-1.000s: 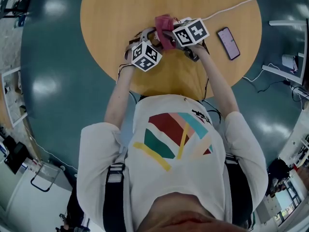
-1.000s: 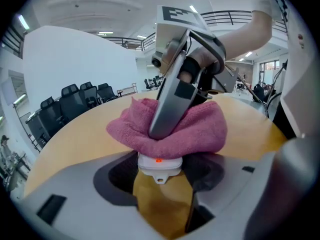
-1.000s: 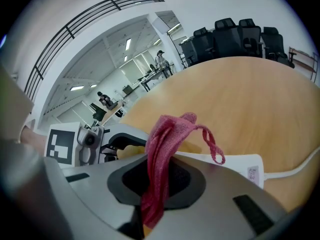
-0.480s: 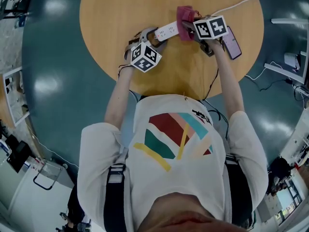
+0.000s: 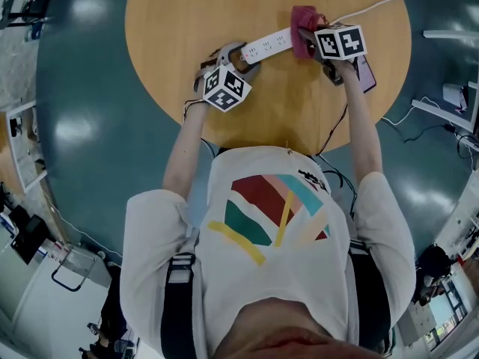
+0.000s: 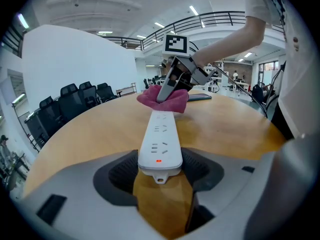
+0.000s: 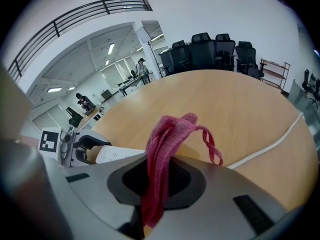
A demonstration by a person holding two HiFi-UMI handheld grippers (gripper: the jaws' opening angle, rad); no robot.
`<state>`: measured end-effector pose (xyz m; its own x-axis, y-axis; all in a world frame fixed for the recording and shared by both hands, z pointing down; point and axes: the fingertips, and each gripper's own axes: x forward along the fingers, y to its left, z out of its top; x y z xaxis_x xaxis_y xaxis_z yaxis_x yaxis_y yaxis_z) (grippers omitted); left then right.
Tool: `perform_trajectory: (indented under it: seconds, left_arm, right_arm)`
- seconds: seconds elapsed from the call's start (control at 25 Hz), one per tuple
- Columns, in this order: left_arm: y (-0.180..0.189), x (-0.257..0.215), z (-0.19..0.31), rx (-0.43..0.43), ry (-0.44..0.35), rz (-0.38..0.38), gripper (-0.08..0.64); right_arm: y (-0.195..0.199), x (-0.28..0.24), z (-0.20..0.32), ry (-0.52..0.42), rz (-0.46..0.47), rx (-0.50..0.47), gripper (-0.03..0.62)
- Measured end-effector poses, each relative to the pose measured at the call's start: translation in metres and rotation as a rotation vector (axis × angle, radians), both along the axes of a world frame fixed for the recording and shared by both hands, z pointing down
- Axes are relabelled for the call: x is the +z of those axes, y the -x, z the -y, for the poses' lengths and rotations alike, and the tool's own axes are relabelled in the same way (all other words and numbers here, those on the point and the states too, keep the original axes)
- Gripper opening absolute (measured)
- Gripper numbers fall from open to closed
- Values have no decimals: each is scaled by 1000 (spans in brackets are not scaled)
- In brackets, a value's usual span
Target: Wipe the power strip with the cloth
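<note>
left claw (image 6: 160, 170): clenched on the near end of the strip (image 6: 160, 138). Its two jaws press the white body from both sides, next to the small red light.
right claw (image 7: 156, 185): grasping the cloth (image 7: 165, 145). The red fabric is pinched between the jaws, and a bunch with one loose loop stands out above them.
strip: lies flat on the worktop (image 5: 187, 13), running from the left claw up and to the right in the head view. The far end is under the cloth.
cloth: sits on the far end of the strip, just beside the place where the white cable (image 5: 368, 9) leaves it.
phone (image 6: 200, 97): flat on the worktop near the right claw. In the head view the claw covers part of it.
change, right claw: it has carried the cloth further along the strip, away from the left claw. One second ago the cloth was just beside the left claw, and half a second ago it was near the middle.
change, strip: more of the white top with its sockets shows now between the two claws.
change, left claw: it has stayed in the same place, with the same grip.
</note>
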<state>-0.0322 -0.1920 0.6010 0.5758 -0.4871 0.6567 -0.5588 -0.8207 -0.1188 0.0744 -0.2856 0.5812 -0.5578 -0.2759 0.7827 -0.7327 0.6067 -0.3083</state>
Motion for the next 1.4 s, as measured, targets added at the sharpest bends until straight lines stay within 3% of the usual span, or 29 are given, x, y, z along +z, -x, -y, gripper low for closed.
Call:
perform_trajectory:
  seconds: [0.44, 0.68, 0.8, 0.88, 0.96, 1.0, 1.24, 1.4]
  left_arm:
    - [3, -1, -6, -1, -5, 3, 307]
    - [10, -27, -18, 8, -111, -13, 307]
    - [19, -44, -20, -13, -104, -53, 305]
    - [25, -53, -15, -63, -72, -108, 289]
    - [33, -57, -2, -145, -64, -136, 99]
    - [36, -56, 3, -170, -59, -129, 41]
    - [14, -47, 3, -118, -4, -116, 41]
    - [4, -40, 3, -107, 15, -109, 41]
  right_arm:
    - [-12, 2, 3, -25, -42, 42, 40]
    - [-21, -11, 1, -48, -6, 76, 40]
    - [-20, -24, -14, -86, 29, 42, 40]
    - [-7, -32, -39, -119, 41, -55, 40]
    - [12, -34, -71, -149, 4, -198, 40]
    - [22, -32, -89, -163, -30, -284, 40]
    - [63, 1, -174, -280, -294, -811, 40]
    - [76, 20, -188, -281, -366, -951, 38]
